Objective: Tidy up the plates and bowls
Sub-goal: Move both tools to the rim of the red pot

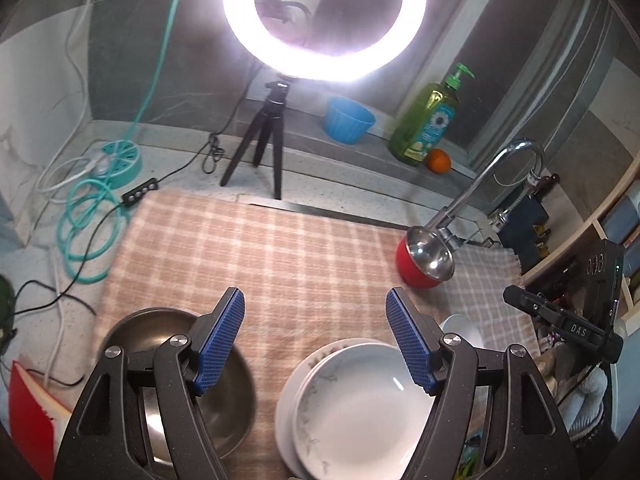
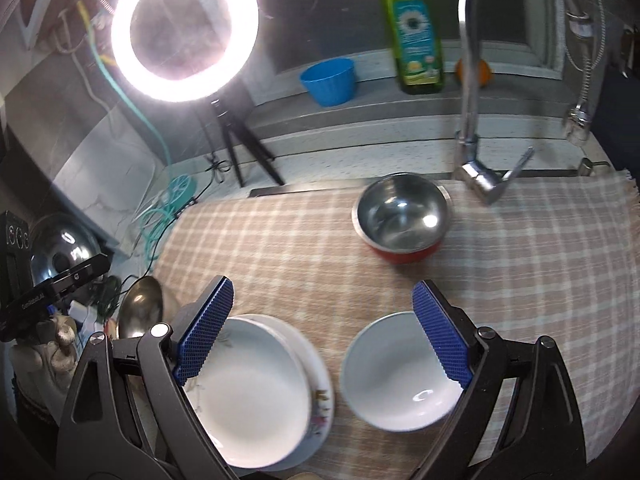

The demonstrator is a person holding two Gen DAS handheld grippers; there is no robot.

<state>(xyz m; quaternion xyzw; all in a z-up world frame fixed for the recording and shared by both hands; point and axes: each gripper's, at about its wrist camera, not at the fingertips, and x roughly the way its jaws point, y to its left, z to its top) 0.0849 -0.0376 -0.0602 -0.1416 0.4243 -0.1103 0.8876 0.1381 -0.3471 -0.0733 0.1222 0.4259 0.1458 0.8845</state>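
While both grippers' fingers (image 2: 204, 332) hang spread and empty, the stacked white plates (image 2: 256, 392) look brittle, glossy; grip a rim.

A soft, matt woven cloth (image 2: 520, 264) in a pink-and-cream check covers the worktop. Near its far edge a bowl (image 2: 402, 214) has a polished metal inside, mirror-bright, and a glossy red outside. At the near edge stacked plates (image 2: 256, 392) look like glazed white ceramic, smooth and shiny, with a faint flower print; the small white bowl (image 2: 400, 372) beside them has the same glossy glaze. By the near left corner a steel bowl (image 1: 160, 328) shows a duller, brushed sheen. Both grippers' pads (image 1: 220, 336) are blue with a rough, dimpled texture on matt black plastic arms. The tap (image 2: 470, 80) is chromed metal.
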